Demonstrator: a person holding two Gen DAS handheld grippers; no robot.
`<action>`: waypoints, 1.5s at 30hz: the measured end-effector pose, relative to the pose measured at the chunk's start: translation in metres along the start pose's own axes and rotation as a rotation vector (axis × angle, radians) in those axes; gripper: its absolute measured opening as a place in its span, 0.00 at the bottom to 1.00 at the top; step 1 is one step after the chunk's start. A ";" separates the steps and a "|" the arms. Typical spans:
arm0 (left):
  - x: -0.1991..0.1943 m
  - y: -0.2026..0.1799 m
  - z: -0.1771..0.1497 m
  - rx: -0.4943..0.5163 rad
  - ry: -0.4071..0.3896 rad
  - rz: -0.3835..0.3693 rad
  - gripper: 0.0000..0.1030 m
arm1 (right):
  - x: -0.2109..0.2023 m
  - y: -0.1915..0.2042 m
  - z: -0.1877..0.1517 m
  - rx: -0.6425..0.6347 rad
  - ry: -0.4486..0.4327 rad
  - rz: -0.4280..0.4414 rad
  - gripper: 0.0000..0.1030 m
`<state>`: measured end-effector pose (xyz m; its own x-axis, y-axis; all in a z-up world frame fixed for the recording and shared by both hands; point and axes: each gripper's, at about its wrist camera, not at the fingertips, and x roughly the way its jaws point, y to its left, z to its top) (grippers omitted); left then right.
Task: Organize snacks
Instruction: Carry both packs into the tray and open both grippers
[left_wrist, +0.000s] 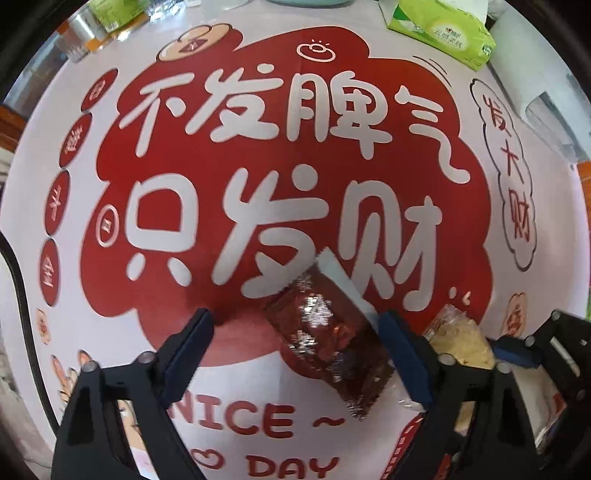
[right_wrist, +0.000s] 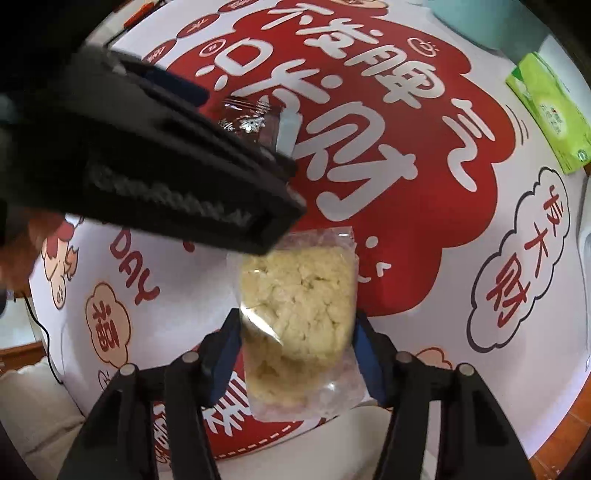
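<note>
Here both sets of fingers straddle packets unclamped: left gripper (left_wrist: 297, 334) around the red snack (left_wrist: 325, 343), right gripper (right_wrist: 295, 350) around the rice cake (right_wrist: 299, 314). Risk: off-centre closing may skid the red snack across the surface (left_wrist: 258, 55).

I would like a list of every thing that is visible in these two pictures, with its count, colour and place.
Dark red snack packet: one, shiny red-brown with a white end, on the mat, between the left gripper's fingers, close to one of them.
Clear snack packet: one, transparent with pale yellow pieces, on the mat, between the right gripper's fingers.
Mat: one, white with red shapes and printed words, under both packets.
Tissue box: one, green, at the far edge of the mat.
Tape roll: one, clear, at the far corner opposite the tissue box.
Left gripper: one, black with blue pads, jaws apart around the dark packet; contact unclear.
Right gripper: one, black with blue pads, jaws close on both sides of the clear packet; grip unclear.
</note>
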<state>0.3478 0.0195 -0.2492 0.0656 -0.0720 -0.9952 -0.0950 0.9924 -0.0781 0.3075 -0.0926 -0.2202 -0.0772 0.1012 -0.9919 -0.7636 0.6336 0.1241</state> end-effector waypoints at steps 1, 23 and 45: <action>-0.001 0.000 -0.002 -0.011 -0.012 0.002 0.70 | -0.001 -0.001 -0.001 0.017 0.000 0.009 0.56; -0.162 0.015 -0.114 0.162 -0.291 -0.056 0.19 | -0.105 0.036 -0.071 0.223 -0.354 0.113 0.55; -0.234 -0.216 -0.217 0.637 -0.358 -0.190 0.20 | -0.203 0.029 -0.350 0.845 -0.706 -0.116 0.55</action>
<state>0.1379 -0.1994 -0.0118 0.3527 -0.3189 -0.8797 0.5358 0.8396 -0.0896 0.0765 -0.3629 -0.0255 0.5546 0.2518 -0.7931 -0.0383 0.9598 0.2779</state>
